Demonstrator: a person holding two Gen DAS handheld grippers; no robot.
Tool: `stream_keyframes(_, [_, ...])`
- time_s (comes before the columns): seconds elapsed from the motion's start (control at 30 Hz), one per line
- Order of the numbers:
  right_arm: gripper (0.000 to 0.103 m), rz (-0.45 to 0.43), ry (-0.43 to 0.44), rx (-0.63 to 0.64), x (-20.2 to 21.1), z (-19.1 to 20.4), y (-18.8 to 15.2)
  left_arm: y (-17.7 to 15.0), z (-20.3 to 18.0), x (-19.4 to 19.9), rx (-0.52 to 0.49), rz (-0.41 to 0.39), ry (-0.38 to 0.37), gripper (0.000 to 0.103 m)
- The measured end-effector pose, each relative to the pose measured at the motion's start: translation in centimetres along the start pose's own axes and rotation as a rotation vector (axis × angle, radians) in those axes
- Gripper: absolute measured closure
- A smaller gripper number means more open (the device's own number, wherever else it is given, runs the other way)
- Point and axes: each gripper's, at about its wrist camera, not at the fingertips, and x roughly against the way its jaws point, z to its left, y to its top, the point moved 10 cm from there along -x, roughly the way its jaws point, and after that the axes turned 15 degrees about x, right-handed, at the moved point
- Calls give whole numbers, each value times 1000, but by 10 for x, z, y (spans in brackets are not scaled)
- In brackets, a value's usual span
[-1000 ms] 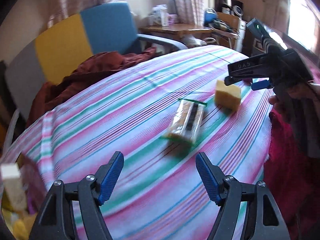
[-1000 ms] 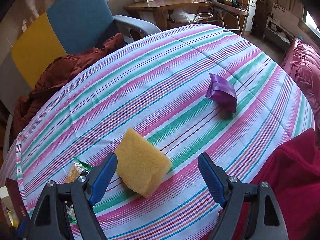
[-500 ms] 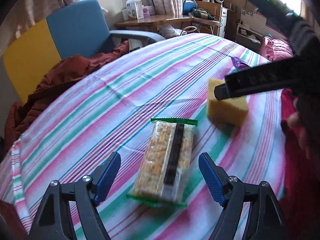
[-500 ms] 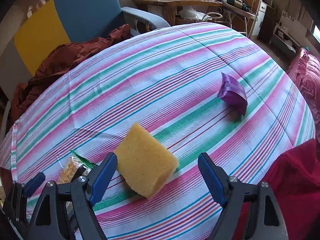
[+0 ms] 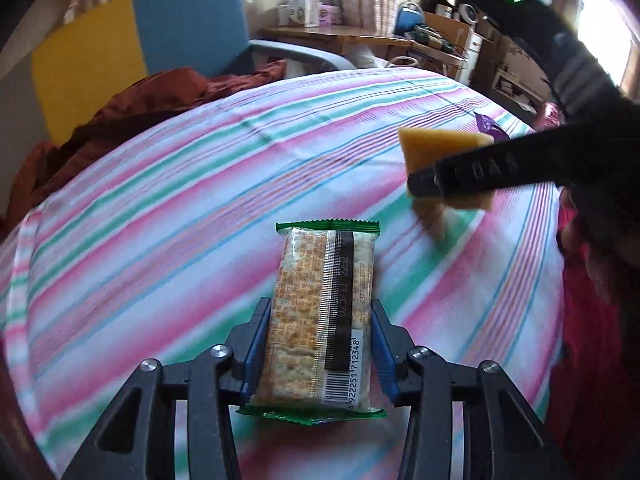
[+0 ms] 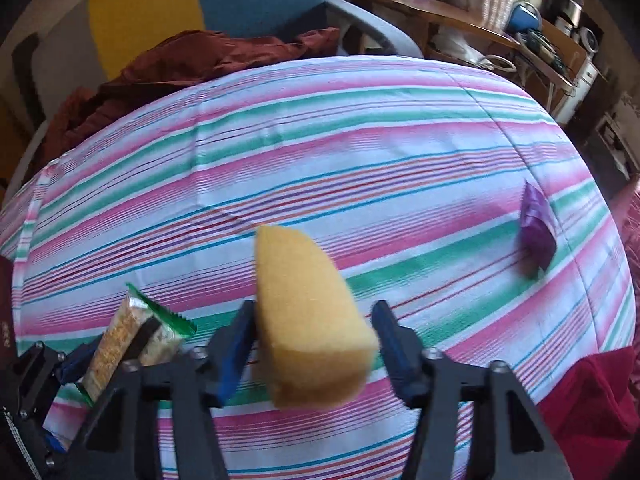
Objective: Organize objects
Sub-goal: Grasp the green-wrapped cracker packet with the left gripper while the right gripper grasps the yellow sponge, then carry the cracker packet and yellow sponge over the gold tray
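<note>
Left tool (image 5: 320,344) is clamped on the cracker pack (image 5: 320,320); its jaws have just been closing, and both blue pads (image 5: 253,354) now press the pack's long sides. The pack is a clear wrapper with green crimped ends, a black strip and a barcode, pointing away from the camera along the tool's fingers. Whether its far end touches the striped cloth (image 5: 180,200) under it I cannot tell.

Right tool (image 6: 312,348) has also just been closing, with the yellow sponge (image 6: 308,320) between its jaws. The left pad sits against the sponge's side. On the right side a sliver of gap may show (motion blur, hard to call), but the left wrist view shows the sponge (image 5: 448,160) above the cloth with its shadow below, so it reads as gripped. In that view the right tool's black finger crosses the front of the sponge.

The two tools are close together: the right wrist view catches the cracker pack (image 6: 132,344) at lower left, held in the left tool.

A purple pouch (image 6: 536,228) lies on the cloth at the far right, well apart from both tools. The cloth has pink, green, blue and white stripes.

Behind the cloth is a blue and yellow chair (image 5: 132,48) with rust-brown fabric (image 5: 160,100) piled at its base. A wooden desk (image 5: 340,38) with boxes stands further back. Red fabric (image 6: 592,396) sits at the lower right edge.
</note>
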Motion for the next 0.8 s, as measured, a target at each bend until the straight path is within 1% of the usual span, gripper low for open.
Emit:
stream_keyframes(0.03, [59,0,7,12,0,4,0,-9,7,9,16,-6,10,57])
stream_keyframes(0.1, [63,-10,58,30,2,14,1,-22,15,19,39,-14,23,57])
stream_keyframes(0.13, [64,-20,82,37,4,19,3,-31,23,28,64,-19,31,57])
stream_keyframes(0.2, [64,-49,169,68,12,36,6,-43,32,36,100,-23,40,57])
stream_keyframes(0.23, [64,-58,195,86,15,43,6,-48,36,41,113,-25,44,57])
stream_keyframes(0.3, [64,-71,253,142,21,61,6,-55,40,46,110,-33,58,56])
stream_keyframes(0.37, [65,-74,280,190,25,77,3,-57,40,47,105,-37,67,56])
stream_keyframes(0.47, [65,-66,283,241,25,88,-2,-59,39,47,90,-54,76,56])
stream_keyframes(0.53, [65,-56,272,254,22,86,-3,-61,38,49,86,-65,82,56])
stream_keyframes(0.63, [65,-40,247,259,15,86,-4,-61,39,49,84,-78,89,56])
stream_keyframes(0.8, [65,-42,224,261,15,83,-2,-61,40,49,83,-84,94,56])
